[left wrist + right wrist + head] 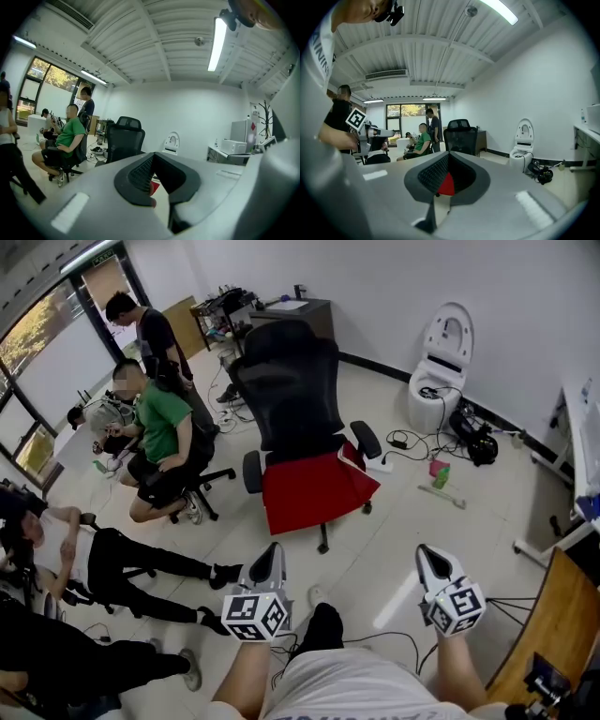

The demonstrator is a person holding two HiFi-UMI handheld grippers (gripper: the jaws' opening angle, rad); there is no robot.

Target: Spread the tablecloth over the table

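Head view looks down on the left claw (pixel 271 557) and the right claw (pixel 429 559), held side by side above the floor, each with its jaws together and nothing gripped. The red tablecloth (pixel 314 488) lies draped over the seat of a black office chair (pixel 291 390) ahead of both claws, roughly between the lines they point along and well apart from either. Each gripper view shows a sliver of that red past the notch of the closed jaws, with the chair's backrest rising beyond it. Off to the left of the left claw, a person in a green shirt (pixel 164 423) sits on another chair, with other people near. Ahead and to the right of the right claw stands a white toilet (pixel 441 362) with its lid up, against the wall. A wooden worktop (pixel 548 624) shows its corner just right of the right claw.
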